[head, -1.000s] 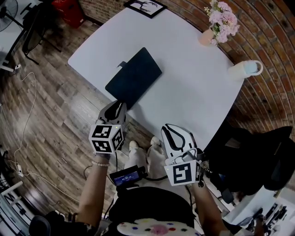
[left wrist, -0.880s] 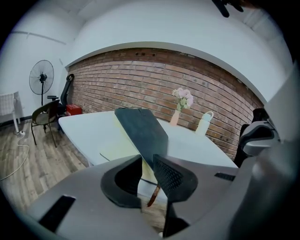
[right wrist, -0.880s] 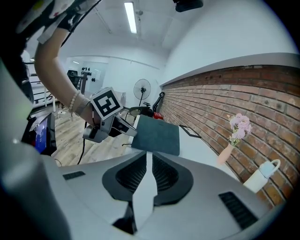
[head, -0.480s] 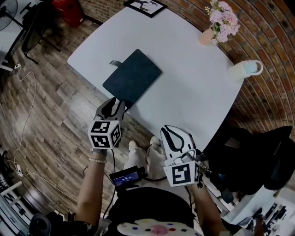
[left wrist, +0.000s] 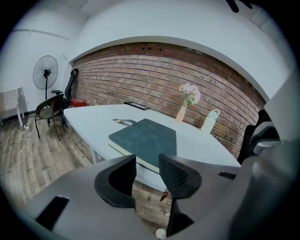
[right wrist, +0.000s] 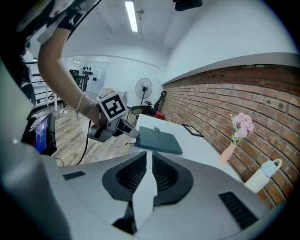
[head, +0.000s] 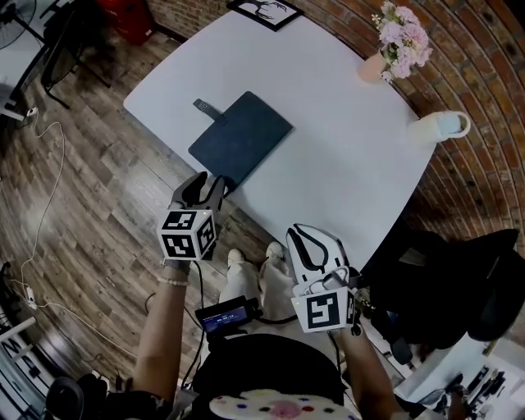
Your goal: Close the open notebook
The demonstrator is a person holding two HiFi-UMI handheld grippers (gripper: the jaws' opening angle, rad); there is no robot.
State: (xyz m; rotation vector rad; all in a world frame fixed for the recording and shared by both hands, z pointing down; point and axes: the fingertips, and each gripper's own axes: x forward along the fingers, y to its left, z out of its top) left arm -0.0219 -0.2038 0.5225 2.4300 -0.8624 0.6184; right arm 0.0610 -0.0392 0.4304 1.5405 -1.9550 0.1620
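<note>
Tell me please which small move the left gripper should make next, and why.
Probably draw the left gripper back, away from the table. The notebook lies closed and flat, and the jaws have just been opening, with nothing between them, so the task seems done.

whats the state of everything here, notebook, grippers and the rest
notebook: closed, lying flat, strap sticking out
left gripper: open, jaws have just been opening, nothing between them
right gripper: shut, empty
flower vase: upright
white bottle: upright
picture frame: lying flat
</note>
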